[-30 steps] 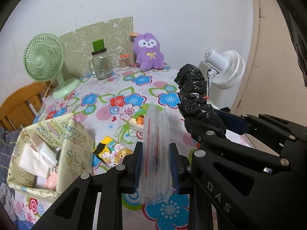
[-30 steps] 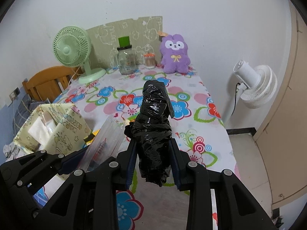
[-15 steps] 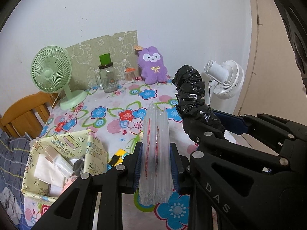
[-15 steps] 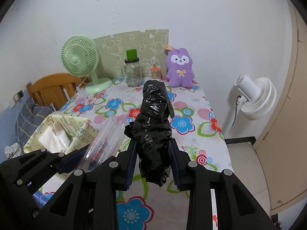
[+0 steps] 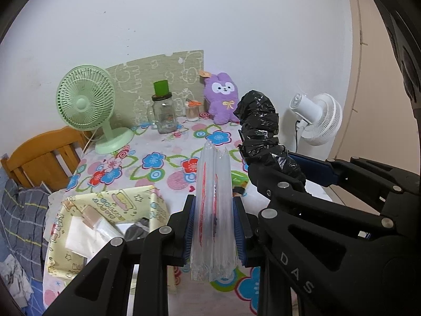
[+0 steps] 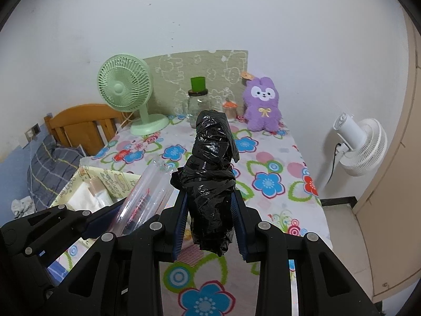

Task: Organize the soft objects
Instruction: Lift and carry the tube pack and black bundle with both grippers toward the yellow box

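The clear, soft plastic packet with red printing (image 5: 213, 218) sits clamped between the blue pads of my left gripper (image 5: 213, 230), and the crumpled black plastic-film bundle (image 6: 211, 184) is clamped the same way in my right gripper (image 6: 209, 230); both are held in the air above the flower-patterned tablecloth (image 6: 268, 181). The step in hand, as I judge it, is carrying both soft items to the pale yellow printed storage box (image 5: 131, 200), which lies toward 8 o'clock of the packet in the left wrist view and already holds white packets. To do this well, I should keep both grips steady, since soft film can slip or sag, and lower each item clear of the box wall before letting go, one gripper at a time so the two do not collide. The packet's long axis runs along the gripper fingers, its sealed tip pointing to 12 o'clock, away from me toward the far wall. The black bundle also stands lengthwise, top at 12 o'clock, leaning slightly. Farther out, a green desk fan (image 5: 86, 105) stands at 10 o'clock and a purple plush rabbit (image 5: 222, 97) near 12 o'clock.
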Tool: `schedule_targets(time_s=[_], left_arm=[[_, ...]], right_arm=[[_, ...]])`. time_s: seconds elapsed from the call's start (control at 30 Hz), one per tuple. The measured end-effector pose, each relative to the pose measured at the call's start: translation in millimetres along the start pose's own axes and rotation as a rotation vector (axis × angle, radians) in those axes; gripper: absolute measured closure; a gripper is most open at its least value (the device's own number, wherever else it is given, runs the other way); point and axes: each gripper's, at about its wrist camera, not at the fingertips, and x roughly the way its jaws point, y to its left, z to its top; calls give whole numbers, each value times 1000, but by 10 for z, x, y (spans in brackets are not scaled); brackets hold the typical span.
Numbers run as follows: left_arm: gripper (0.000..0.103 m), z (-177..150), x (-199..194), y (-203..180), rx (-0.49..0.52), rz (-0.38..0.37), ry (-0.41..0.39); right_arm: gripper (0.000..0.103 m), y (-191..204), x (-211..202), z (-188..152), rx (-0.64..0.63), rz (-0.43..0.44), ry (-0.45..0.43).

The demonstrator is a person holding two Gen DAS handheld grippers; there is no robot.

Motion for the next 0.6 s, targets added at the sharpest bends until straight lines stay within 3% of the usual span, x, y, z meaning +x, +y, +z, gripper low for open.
schedule_targets(time_s=[0.6], left_arm=[[77, -69, -53, 503, -43, 45, -6]], right_arm=[[68, 529, 185, 115, -53, 48, 1]])
